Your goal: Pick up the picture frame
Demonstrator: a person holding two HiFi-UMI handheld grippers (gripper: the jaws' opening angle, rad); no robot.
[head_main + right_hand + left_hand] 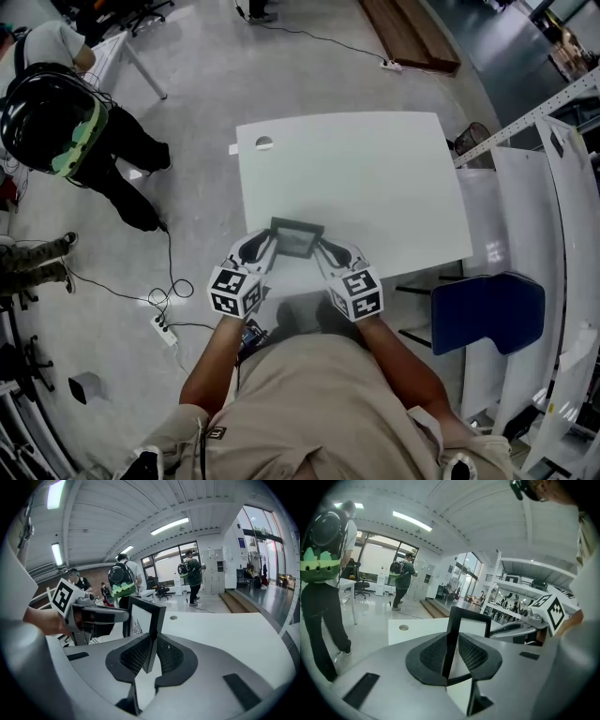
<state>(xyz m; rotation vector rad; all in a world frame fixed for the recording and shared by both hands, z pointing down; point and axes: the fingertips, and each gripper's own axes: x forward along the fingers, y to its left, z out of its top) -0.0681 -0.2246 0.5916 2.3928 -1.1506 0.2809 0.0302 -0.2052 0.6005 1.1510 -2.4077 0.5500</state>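
- The picture frame (297, 239), dark-edged with a pale sheet inside, was held over the middle of the near edge of the white worktop (366, 178), between the two grippers.
- The left gripper (269, 246) had its fingers (476, 656) clenched on the frame's left side bar. In the left gripper view the black bar (453, 630) stood upright between the ribbed pads.
- The right gripper (323, 249) gripped the opposite side bar. In the right gripper view its fingers (133, 656) pressed on the bar (154, 620) from both sides.
- Both grippers pointed inward and away from the person, each marker cube close to the person's body.
- A round hole (263, 143) sat near the worktop's far left corner, and the rest of the surface lay bare.
- A blue chair (487, 311) stood just off the worktop's near right corner.
- A person with a dark and green backpack (52, 127) stood on the floor, well beyond the left edge.
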